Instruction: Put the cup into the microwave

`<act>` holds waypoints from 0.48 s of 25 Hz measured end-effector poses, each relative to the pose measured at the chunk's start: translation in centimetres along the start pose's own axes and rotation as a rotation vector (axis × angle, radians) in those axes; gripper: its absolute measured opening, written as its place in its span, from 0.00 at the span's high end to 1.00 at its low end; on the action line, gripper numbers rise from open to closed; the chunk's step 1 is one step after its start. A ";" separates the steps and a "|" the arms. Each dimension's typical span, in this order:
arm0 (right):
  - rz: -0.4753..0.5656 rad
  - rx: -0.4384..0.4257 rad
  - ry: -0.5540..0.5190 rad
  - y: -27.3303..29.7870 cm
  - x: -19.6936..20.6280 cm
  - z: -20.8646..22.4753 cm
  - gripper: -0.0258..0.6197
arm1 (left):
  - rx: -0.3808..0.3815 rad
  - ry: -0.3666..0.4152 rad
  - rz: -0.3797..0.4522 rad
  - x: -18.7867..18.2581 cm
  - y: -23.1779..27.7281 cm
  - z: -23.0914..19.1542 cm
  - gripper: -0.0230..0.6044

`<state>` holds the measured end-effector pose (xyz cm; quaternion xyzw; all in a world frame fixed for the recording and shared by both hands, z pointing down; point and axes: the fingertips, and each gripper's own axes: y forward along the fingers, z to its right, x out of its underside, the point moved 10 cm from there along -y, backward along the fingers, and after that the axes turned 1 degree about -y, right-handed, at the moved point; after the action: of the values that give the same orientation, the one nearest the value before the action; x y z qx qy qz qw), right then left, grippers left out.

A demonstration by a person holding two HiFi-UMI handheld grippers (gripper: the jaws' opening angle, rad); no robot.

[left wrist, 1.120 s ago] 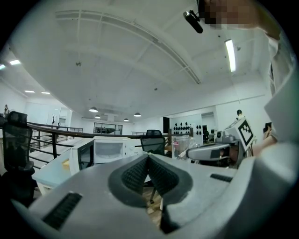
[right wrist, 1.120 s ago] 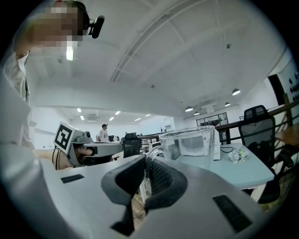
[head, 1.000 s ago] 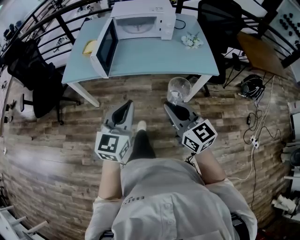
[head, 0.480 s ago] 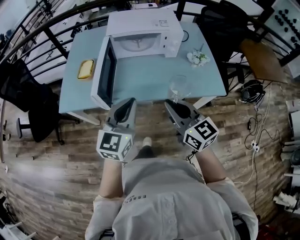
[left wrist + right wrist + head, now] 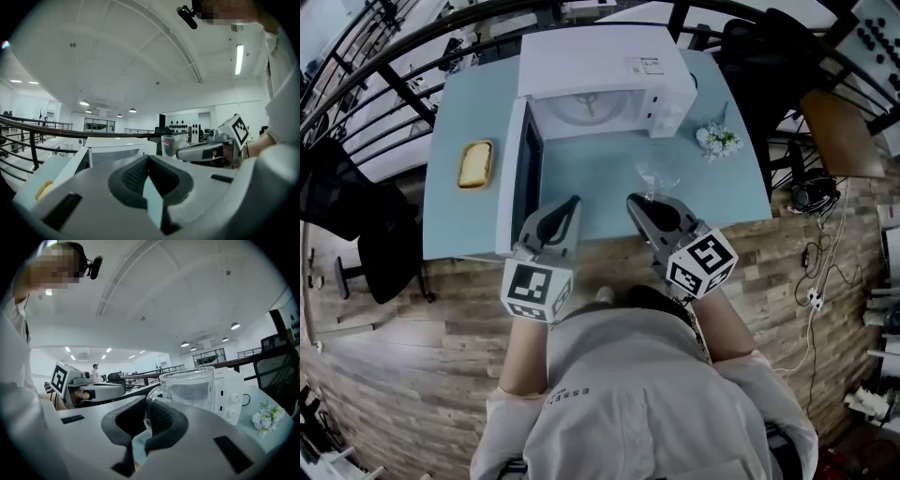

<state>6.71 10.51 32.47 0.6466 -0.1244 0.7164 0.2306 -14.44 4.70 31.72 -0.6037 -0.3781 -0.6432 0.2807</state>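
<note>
A clear glass cup [image 5: 658, 172] hangs over the front part of the blue table [image 5: 450, 220], in front of the white microwave [image 5: 600, 66]. My right gripper [image 5: 637, 200] is shut on the cup's handle; in the right gripper view the cup [image 5: 187, 389] stands upright just past the jaws [image 5: 150, 412]. The microwave's door [image 5: 517, 183] stands swung open to the left, and the cavity [image 5: 586, 108] with its turntable shows. My left gripper [image 5: 572, 201] is shut and holds nothing, beside the open door's near edge. In the left gripper view the cup [image 5: 169, 144] appears at the right.
A yellow sponge-like block [image 5: 475, 162] lies on the table left of the door. A small bunch of flowers [image 5: 717, 139] sits at the table's right. Black chairs [image 5: 352, 220] stand at both sides, a railing [image 5: 412, 42] runs behind, and cables [image 5: 816, 281] lie on the floor at the right.
The person has walked up to the table. Both grippers moved forward from over the wooden floor to over the table's front edge, the cup still held in the right one.
</note>
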 end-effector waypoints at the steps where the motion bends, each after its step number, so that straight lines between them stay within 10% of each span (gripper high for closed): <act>1: -0.007 -0.006 0.011 0.8 0.1 0.8 0.93 | -0.008 -0.004 -0.004 0.1 0.6 -0.5 0.96; 12: -0.098 -0.151 0.048 9.0 0.8 9.1 0.93 | -0.120 -0.049 -0.036 0.4 7.4 -5.0 0.96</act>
<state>10.19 -1.43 35.55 0.6156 -0.1405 0.7080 0.3164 -11.26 -3.50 33.29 -0.6282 -0.3566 -0.6545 0.2231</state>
